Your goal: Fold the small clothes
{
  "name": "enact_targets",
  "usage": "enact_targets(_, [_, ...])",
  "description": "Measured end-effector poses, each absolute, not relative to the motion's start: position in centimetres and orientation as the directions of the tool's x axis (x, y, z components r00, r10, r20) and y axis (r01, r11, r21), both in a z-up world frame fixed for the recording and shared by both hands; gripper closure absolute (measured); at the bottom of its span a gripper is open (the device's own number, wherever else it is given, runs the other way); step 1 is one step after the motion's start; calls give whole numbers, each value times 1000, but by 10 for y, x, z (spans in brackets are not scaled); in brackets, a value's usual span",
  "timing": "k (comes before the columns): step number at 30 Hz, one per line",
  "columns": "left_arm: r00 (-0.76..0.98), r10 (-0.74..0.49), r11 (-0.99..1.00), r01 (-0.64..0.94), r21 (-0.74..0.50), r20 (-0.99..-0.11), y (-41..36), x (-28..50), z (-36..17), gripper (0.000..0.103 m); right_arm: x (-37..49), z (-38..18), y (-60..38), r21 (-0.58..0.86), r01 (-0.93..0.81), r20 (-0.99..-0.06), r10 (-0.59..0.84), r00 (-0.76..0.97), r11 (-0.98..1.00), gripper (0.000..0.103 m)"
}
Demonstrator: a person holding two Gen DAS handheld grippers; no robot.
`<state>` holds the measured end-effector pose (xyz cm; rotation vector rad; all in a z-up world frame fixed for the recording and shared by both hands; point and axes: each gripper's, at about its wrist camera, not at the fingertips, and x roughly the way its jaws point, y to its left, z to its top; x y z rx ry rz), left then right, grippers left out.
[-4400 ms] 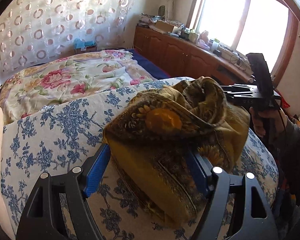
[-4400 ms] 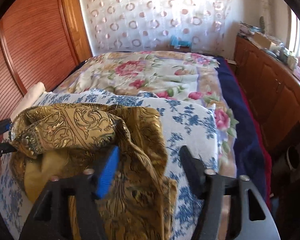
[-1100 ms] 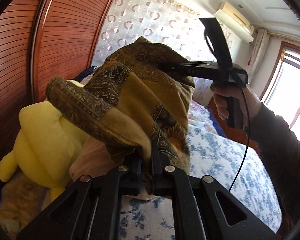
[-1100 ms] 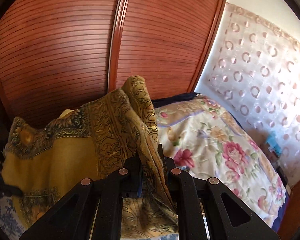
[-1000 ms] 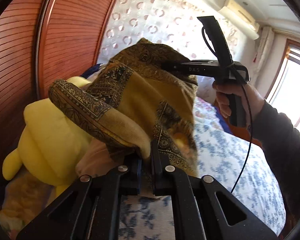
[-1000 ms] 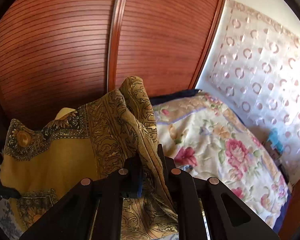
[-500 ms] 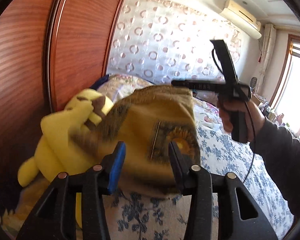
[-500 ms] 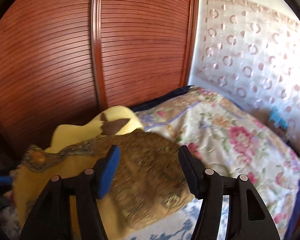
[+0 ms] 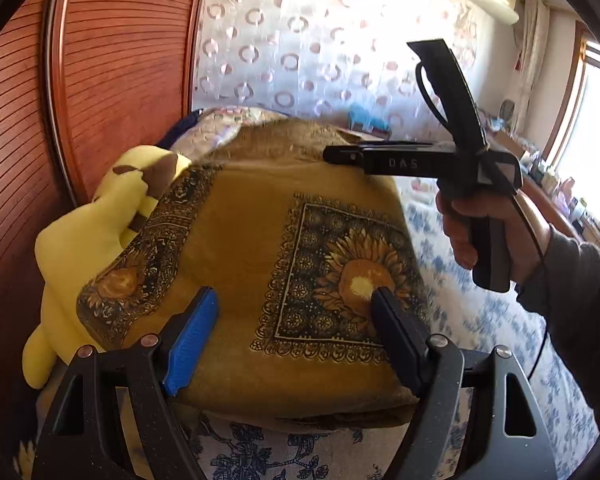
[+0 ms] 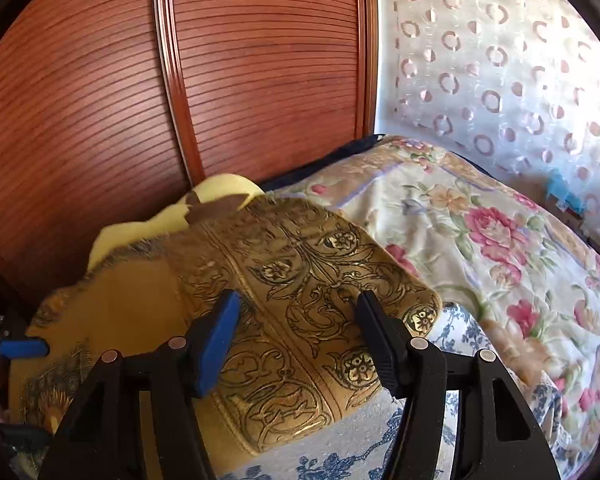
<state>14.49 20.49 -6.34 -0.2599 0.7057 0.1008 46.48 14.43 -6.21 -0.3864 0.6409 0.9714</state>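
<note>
The folded mustard-yellow cloth point(image 9: 260, 240) with dark sunflower and scroll print lies on a pile beside a yellow plush toy point(image 9: 100, 216). It also shows in the right wrist view point(image 10: 292, 280). My left gripper point(image 9: 296, 312) is open, hovering just above the cloth's near edge. My right gripper point(image 10: 296, 312) is open above the cloth's patterned border and empty. In the left wrist view the right gripper point(image 9: 340, 154) hangs over the cloth's far right edge, held by a hand point(image 9: 496, 224).
A brown slatted wardrobe door point(image 10: 220, 80) stands close behind the pile. The bed carries a blue-flowered white cover point(image 9: 480, 320) and a rose-print quilt point(image 10: 480, 240). A curtain with ring pattern point(image 9: 320, 40) hangs at the back. A window point(image 9: 596, 128) is at far right.
Both grippers held the cloth up in the air a second ago. They have since opened and let it go, and it now lies flat on the pile against the plush toy.
</note>
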Motion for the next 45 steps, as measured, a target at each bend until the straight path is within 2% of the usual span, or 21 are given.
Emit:
enact_targets(6, [737,15,970,-174,-168,-676,200,149,-70,24,458,-74,143,-26,-844,-641,639,425,535,39])
enact_targets(14, [746,60,978,-177,-111,-663,190,145,-58,24,418,-47,111,-35,-792,-592,626,508,609,39])
enact_targets(28, [815,28,994,-85,-72,-579,132,114,-13,21,289,-9,-40,-25,-659,-526,551,648,752,36])
enact_targets(29, [818,21,995,-75,-70,-575,125,111,-9,15,276,-6,-50,-24,-648,-522,543,658,761,35])
enact_targets(30, [820,19,995,-69,-66,-572,119,108,-7,15,265,-4,-58,-22,-639,-516,538,666,769,35])
enact_targets(38, [850,-54,998,23,-64,-524,69,80,14,13,175,12,-119,8,-550,-472,488,734,835,18])
enact_targets(45, [867,-45,998,20,-55,-497,40,57,32,13,105,29,-151,7,-447,-426,407,808,894,13])
